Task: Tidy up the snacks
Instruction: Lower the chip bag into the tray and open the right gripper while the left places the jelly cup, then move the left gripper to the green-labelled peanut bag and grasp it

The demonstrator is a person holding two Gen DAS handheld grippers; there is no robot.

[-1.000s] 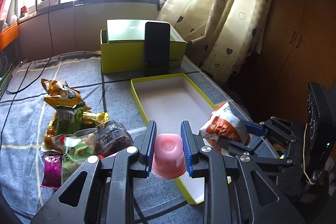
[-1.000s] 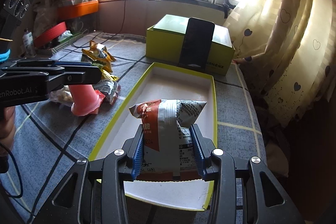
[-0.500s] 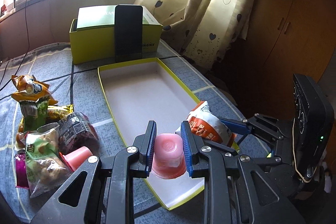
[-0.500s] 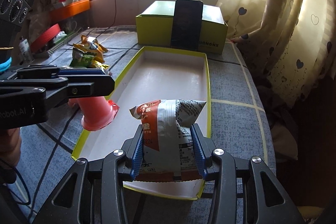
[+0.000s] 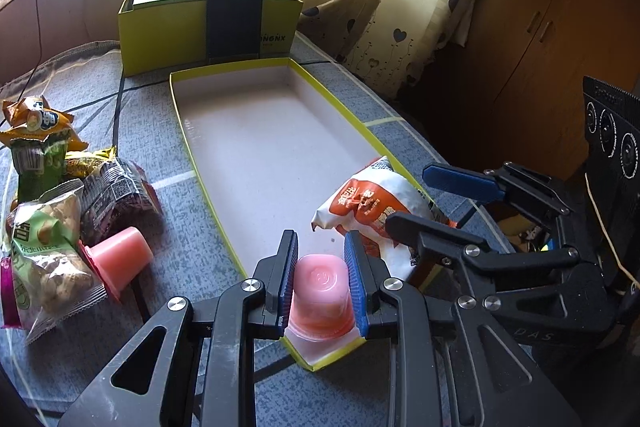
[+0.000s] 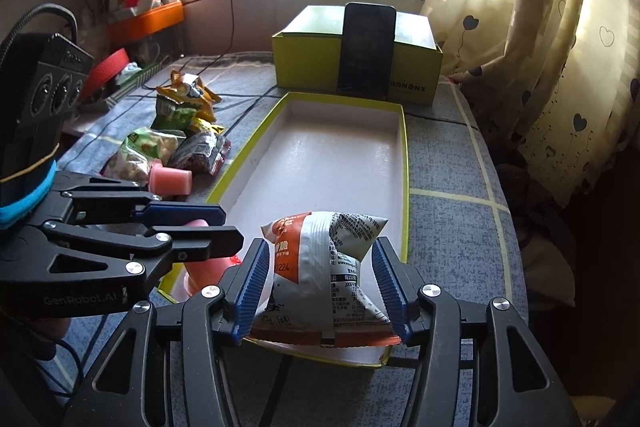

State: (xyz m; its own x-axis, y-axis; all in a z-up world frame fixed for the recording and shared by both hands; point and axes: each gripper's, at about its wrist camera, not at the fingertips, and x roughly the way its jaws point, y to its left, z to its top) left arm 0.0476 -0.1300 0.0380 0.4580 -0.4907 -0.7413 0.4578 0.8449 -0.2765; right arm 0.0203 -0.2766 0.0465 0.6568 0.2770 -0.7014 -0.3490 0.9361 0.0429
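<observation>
Step in hand: placement of two snacks into the shallow yellow-rimmed tray [image 5: 276,155].

Right gripper [image 6: 326,291]: the jaws are opening. The orange-and-white snack bag [image 6: 320,263] stands between the blue pads [image 6: 250,287] on the near end of the tray floor. A gap shows on each side of the bag, so the pads no longer press it.

Left gripper [image 5: 322,281]: the jaws pinch the pink jelly cup [image 5: 320,291] by its side walls. The cup hangs inverted, base up, over the tray's near left corner, just beside the bag.

Next move, as judged: withdraw the right gripper straight back without dragging the bag, then lower the cup to the tray floor and spread the left jaws. Clearance between the two grippers is small.

Remaining items: a second jelly cup [image 5: 116,259] and several snack packets [image 5: 48,259] lie on the grey cloth [image 5: 192,259] left of the tray, well apart from both grippers.
</observation>
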